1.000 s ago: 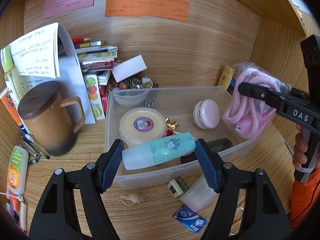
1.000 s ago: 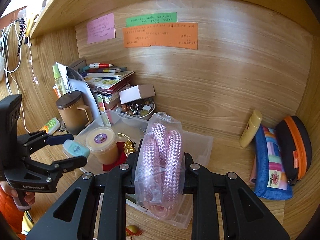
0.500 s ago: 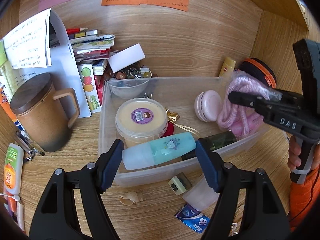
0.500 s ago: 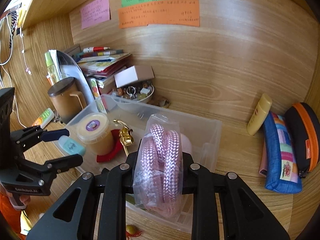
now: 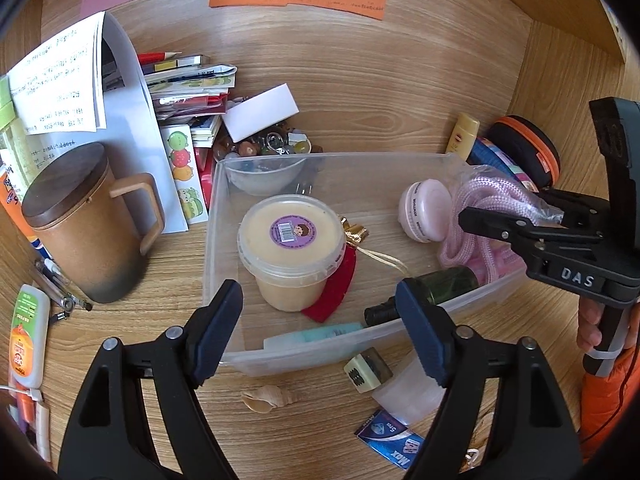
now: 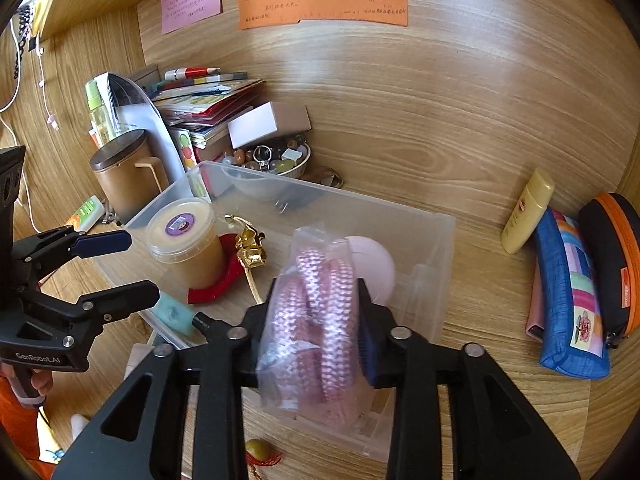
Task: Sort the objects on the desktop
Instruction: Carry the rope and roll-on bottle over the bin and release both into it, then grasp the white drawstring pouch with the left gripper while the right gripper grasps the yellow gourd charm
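Your left tongs [image 5: 318,334] have opened and dropped the mint bottle [image 5: 316,334] into the clear bin [image 5: 224,184], while your right tongs [image 6: 316,316], lower centre, are opening around the bagged pink rope [image 6: 316,304], lowered into that bin.

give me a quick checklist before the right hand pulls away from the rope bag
1. Rope bag over the clear bin, not past its rim: ok.
2. Right gripper letting go: not ok yet, opening, the bag is between its fingers and whether they press cannot tell.
3. Bag resting on the bin floor: cannot tell, its bottom is hidden.
4. Left gripper empty: ok, open with nothing between its fingers.
5. Teal bottle inside the bin: ok, lying along the near wall.
6. Tub upright, clear of the bag: ok.
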Demonstrator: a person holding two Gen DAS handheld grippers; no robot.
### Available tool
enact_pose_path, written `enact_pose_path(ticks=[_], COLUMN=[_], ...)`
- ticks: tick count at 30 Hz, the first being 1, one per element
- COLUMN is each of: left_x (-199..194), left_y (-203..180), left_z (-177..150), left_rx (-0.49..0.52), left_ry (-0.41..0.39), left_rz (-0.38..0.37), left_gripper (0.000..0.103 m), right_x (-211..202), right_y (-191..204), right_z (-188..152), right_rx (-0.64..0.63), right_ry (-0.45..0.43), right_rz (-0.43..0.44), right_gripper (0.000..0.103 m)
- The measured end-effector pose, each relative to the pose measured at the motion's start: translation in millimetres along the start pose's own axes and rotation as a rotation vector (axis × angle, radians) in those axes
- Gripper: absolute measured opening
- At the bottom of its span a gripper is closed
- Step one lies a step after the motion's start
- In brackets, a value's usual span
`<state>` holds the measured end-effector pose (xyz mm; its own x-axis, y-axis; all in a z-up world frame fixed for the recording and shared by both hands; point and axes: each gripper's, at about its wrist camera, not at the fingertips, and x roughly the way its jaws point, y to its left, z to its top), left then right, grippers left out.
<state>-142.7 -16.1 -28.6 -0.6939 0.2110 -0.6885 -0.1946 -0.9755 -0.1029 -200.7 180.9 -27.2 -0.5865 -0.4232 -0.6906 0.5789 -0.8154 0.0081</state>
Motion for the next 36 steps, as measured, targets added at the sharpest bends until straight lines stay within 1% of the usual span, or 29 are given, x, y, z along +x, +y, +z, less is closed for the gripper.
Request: enact_pose_path(ticks=[1, 4, 5, 6, 7, 9, 10, 13, 15, 17, 21, 28, 36], left_x=[0.3, 0.5, 0.3, -0.3, -0.9, -2.1, -3.0, -5.8, -7.9, -9.8, -16.7, -37.6, -68.5], left_y=[0.2, 0.7, 0.7, 0.3, -0.6, -2.6, -3.7, -8.2, -11.6, -13.9, -15.4, -18.7, -28.4], left_z=[0.1, 0.5, 0.5, 0.5, 0.4, 1.0, 1.0, 0.6, -0.5, -1.5, -2.8, -5.7, -20.2], left_rx=[0.0, -0.001, 0.001, 0.004, 0.006, 0.015, 0.021, 0.041, 0.058, 0.068, 0.063, 0.062, 0.068], left_ry=[0.001, 0.003, 0.003, 0.003, 0.003, 0.001, -0.001, -0.002, -0.006, -0.006, -0.012, -0.05, -0.094], left_rz=[0.001, 0.005, 0.007, 0.01, 0.016, 0.03, 0.035, 0.04, 0.065, 0.08, 0.085, 0.113, 0.132], left_gripper=[0.079, 0.081, 0.081, 0.081, 0.081, 0.083, 0.086, 0.095, 0.096, 0.096, 0.096, 0.097, 0.098], right_x=[-1.1, -7.7, -10.3, -12.2, -14.0, -19.2, -21.4, -27.4, -30.9, -35.3, -45.0, -67.1, -89.1], right_y=[1.2, 6.2, 8.4, 10.0, 11.5, 14.1, 14.9, 17.6, 18.5, 18.6, 17.8, 20.3, 24.2], right_z=[0.3, 1.3, 1.8, 2.0, 2.4, 3.2, 3.3, 4.2, 4.1, 2.5, -0.8, -12.4, -32.9], right_rx=[-0.004, -0.027, -0.037, -0.044, -0.05, -0.06, -0.064, -0.076, -0.078, -0.076, -0.065, -0.063, -0.049], right_ry=[-0.006, -0.032, -0.042, -0.049, -0.056, -0.075, -0.083, -0.091, -0.093, -0.101, -0.114, -0.14, -0.153], right_rz=[-0.003, -0.019, -0.027, -0.033, -0.041, -0.063, -0.068, -0.084, -0.09, -0.097, -0.096, -0.113, -0.113], right_gripper=[0.044, 0.054, 0.055, 0.06, 0.067, 0.076, 0.079, 0.084, 0.088, 0.09, 0.093, 0.095, 0.095])
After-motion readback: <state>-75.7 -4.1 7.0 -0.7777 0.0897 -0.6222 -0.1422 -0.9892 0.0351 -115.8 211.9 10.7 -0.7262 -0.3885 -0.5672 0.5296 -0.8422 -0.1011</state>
